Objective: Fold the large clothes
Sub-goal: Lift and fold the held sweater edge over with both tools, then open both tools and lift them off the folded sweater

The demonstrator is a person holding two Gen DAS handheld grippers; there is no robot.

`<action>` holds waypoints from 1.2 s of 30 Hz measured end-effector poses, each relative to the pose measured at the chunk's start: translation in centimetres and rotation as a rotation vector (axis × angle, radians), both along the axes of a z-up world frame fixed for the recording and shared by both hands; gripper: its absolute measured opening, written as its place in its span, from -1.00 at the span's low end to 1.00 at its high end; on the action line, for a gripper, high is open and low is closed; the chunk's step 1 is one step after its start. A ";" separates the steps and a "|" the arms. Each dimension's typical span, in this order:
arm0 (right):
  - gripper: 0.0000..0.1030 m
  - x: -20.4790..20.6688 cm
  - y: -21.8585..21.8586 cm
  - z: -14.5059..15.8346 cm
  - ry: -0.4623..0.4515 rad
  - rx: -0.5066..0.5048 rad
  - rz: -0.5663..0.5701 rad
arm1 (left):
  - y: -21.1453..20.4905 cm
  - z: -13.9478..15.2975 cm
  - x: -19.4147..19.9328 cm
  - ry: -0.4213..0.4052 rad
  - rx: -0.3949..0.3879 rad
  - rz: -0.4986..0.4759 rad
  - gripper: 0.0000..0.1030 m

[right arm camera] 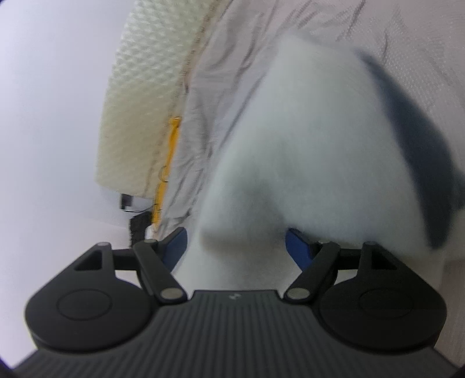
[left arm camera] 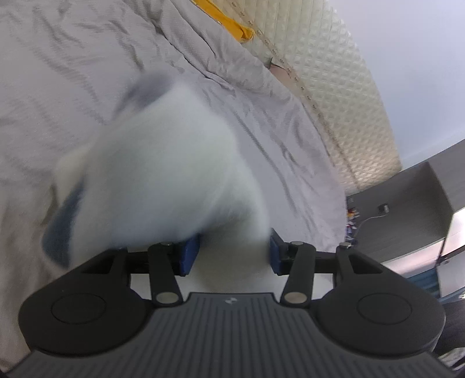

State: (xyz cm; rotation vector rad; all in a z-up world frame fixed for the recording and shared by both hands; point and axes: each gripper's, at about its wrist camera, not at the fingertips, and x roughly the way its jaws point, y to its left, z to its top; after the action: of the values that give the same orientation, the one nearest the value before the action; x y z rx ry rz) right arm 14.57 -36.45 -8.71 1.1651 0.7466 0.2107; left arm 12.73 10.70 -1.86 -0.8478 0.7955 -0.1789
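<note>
A white garment (left arm camera: 162,162) with dark blue trim (left arm camera: 62,229) fills the middle of the left wrist view, blurred, over the bed. My left gripper (left arm camera: 232,253) has its blue pads (left arm camera: 190,253) apart, and white cloth lies loose in the gap without being pinched. In the right wrist view the same white garment (right arm camera: 305,151) with its dark blue band (right arm camera: 412,139) rises in front of my right gripper (right arm camera: 237,247). There the blue pads (right arm camera: 299,247) stand wide apart, cloth lies between them, and the left pad is clear of it.
A wrinkled grey bedsheet (left arm camera: 72,72) covers the bed under the garment. A cream quilted headboard (left arm camera: 343,87) and a yellow cloth (left arm camera: 229,20) lie along its far edge. A grey desk (left arm camera: 407,209) with small items stands at the right.
</note>
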 end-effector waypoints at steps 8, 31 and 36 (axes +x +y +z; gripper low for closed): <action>0.46 4.1 0.9 -2.4 -0.046 -0.149 0.096 | -0.3 -4.5 5.0 -0.044 0.048 0.003 0.06; 0.51 4.4 1.8 -1.0 -0.185 -0.379 0.192 | -3.6 -4.3 5.1 -0.145 0.216 -0.130 0.33; 0.51 4.2 3.8 -0.2 -0.223 -0.594 0.228 | -6.5 -4.1 5.7 -0.187 0.472 -0.133 0.33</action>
State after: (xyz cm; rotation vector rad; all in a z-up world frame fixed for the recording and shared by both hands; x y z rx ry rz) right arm 18.81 -32.65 -8.88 0.4835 0.6791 0.2799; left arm 18.39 4.19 -5.92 -0.3272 0.6801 -0.1755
